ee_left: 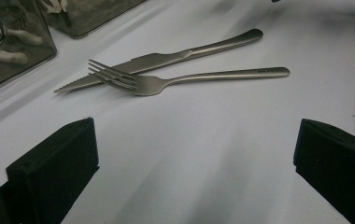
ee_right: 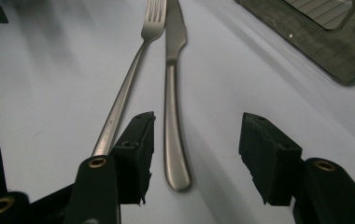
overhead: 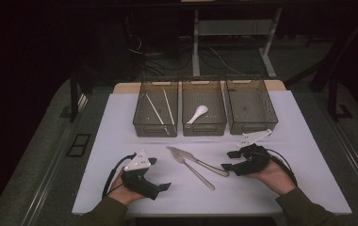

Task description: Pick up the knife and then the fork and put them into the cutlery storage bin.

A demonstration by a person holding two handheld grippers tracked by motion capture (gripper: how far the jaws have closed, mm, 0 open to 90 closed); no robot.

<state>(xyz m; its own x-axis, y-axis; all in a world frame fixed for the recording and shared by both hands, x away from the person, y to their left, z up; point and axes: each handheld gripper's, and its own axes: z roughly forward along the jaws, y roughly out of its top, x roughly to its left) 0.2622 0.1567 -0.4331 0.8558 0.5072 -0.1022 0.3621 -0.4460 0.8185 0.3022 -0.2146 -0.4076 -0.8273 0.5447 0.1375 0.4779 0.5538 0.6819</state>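
Black jaws of the right gripper (ee_right: 194, 154) stood part-way apart, pressing on nothing, with the rounded handle end of the knife (ee_right: 173, 112) lying on the cloth between them. From that gripper the knife ran straight away, its long axis in line with the jaws and its blade pointing toward the left gripper (overhead: 160, 173). Just beside the knife lay a fork (ee_right: 129, 84), its tines touching the knife's blade and its handle splaying off past one jaw. The right gripper was much nearer the knife than the left one, whose jaws stood wide and empty, well apart from the knife. Beyond the knife, three clear bins (overhead: 204, 113) sat in a row on a white cloth (overhead: 304, 155) over the table. Around it the room was dark.
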